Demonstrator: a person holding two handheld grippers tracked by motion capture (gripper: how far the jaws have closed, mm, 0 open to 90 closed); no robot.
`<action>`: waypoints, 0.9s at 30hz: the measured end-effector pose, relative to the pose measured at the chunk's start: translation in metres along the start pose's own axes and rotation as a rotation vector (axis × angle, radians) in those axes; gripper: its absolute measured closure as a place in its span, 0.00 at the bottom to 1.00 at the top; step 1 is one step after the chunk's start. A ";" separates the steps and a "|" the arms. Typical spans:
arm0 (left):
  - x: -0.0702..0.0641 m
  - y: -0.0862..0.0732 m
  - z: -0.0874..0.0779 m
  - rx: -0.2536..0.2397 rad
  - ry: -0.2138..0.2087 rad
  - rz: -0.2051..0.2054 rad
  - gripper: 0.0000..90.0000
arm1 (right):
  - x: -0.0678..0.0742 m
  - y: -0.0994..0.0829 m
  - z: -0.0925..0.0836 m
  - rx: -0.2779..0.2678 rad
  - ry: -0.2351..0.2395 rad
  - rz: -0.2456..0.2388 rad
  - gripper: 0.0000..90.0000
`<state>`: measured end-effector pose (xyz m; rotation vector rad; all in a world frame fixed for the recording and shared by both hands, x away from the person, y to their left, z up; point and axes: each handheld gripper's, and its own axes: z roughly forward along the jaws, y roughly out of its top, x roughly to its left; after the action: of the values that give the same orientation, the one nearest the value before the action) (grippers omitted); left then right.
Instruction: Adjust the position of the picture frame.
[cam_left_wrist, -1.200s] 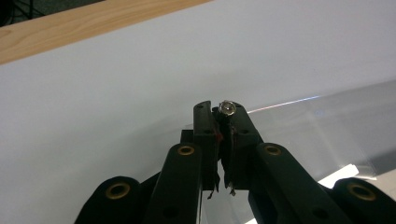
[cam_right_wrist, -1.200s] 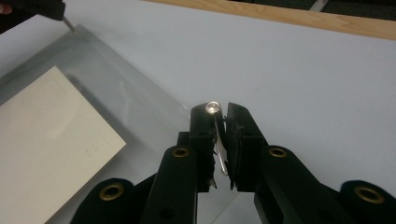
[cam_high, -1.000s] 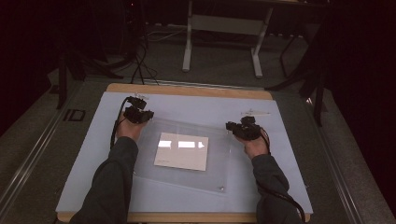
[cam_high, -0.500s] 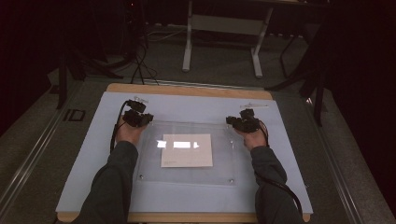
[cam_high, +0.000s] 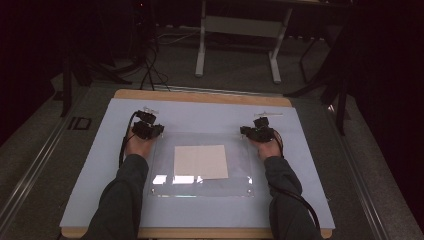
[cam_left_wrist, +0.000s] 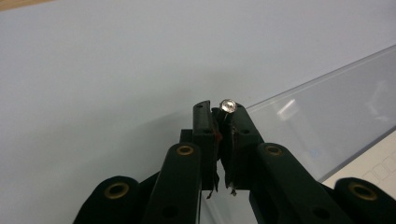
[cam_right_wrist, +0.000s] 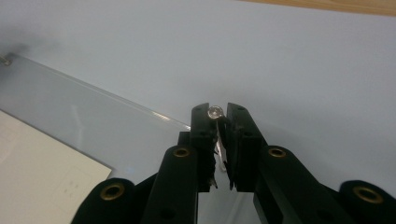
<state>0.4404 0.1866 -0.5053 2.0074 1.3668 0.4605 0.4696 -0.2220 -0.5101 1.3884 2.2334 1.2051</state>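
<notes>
Clear panel gripped at both far corners, not yet lifted clear

Left tool (cam_left_wrist: 223, 122) and right tool (cam_right_wrist: 218, 122) each clamp narrow on a corner stud of the acrylic panel (cam_high: 200, 187), which lies between them on the bench (cam_high: 200, 112), paper sheet (cam_high: 201, 161) beneath; moving it remains.

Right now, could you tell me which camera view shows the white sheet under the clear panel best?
The high view: the whole white sheet lies square under the clear panel, all four edges visible. The left gripper view catches one corner at the lower right; the right gripper view shows a larger part at the lower left.
</notes>
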 end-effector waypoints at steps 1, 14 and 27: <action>0.000 0.000 0.000 -0.002 -0.001 0.000 0.94 | 0.000 0.000 0.000 -0.003 0.001 0.004 0.91; 0.003 -0.005 0.001 -0.048 -0.027 0.002 0.93 | 0.000 -0.001 0.000 -0.010 0.000 -0.007 0.91; 0.016 -0.017 -0.004 -0.150 -0.139 -0.059 0.77 | -0.003 -0.006 0.000 -0.045 0.027 0.021 0.89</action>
<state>0.4327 0.2071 -0.5153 1.8373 1.2654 0.3780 0.4674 -0.2257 -0.5156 1.3905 2.2010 1.2804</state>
